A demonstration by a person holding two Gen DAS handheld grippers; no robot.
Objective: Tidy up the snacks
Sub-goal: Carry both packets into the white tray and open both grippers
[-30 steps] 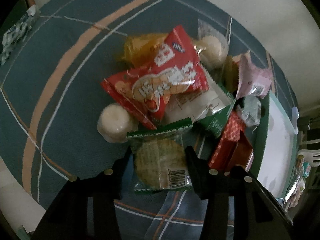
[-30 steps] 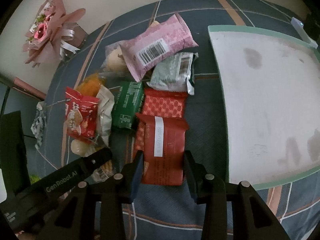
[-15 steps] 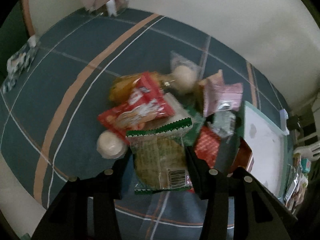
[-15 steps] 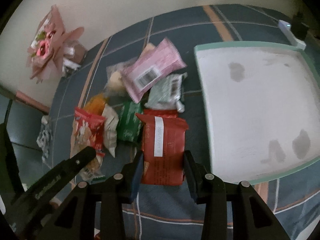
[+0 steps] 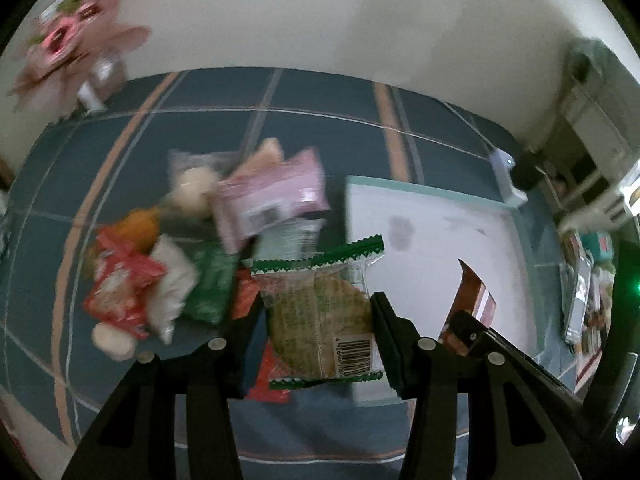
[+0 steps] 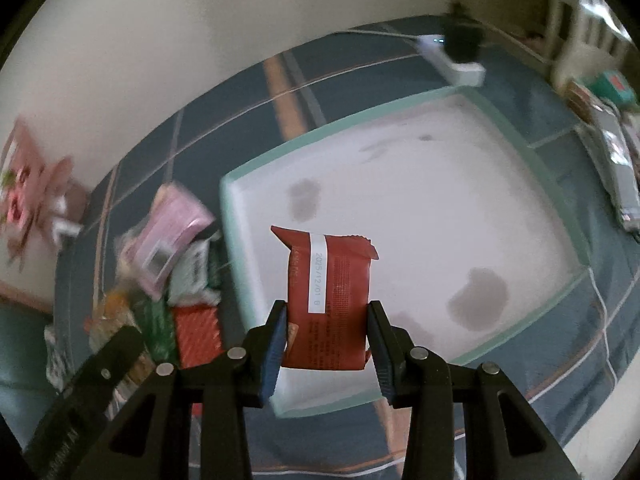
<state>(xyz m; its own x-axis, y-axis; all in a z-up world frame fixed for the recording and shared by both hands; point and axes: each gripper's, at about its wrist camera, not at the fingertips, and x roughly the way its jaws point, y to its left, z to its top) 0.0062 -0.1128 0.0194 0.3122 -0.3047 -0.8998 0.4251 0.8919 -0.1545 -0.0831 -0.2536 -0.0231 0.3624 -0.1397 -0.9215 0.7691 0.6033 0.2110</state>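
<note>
So right now I've got a snack in each claw. The left gripper (image 5: 318, 322) is clamped on a clear packet with a green zigzag edge (image 5: 320, 312), a round rice cracker showing through the wrapper and a barcode at its lower right corner. It sits in the lower middle of the left wrist view, pinched from both sides and held up off the cloth.

The right gripper (image 6: 326, 326) is closed on a dark red packet (image 6: 330, 296) with a white date strip down its face (sawtooth seal at the top, pointing away from me). In the right wrist view it hangs in the centre of the frame, over the near left part of the white tray (image 6: 500, 208), not touching it as far as I can see. The same packet pokes into the left wrist view at right of centre.

That tray has a pale green rim and a few grey smudges on its floor, and it fills the middle and right of the right wrist view.

The remaining pile lies on the blue plaid cloth (image 5: 280, 128), left of the tray: a pink packet (image 5: 272, 196) on top, a green packet (image 5: 210, 284), a red crisp bag (image 5: 120, 292), a red patterned packet (image 6: 198, 330) and some pale round cakes. It's all pretty blurry, so I can't read any labels.

A pink paper bouquet (image 5: 68, 40) sits in the upper left corner of the left wrist view.
</note>
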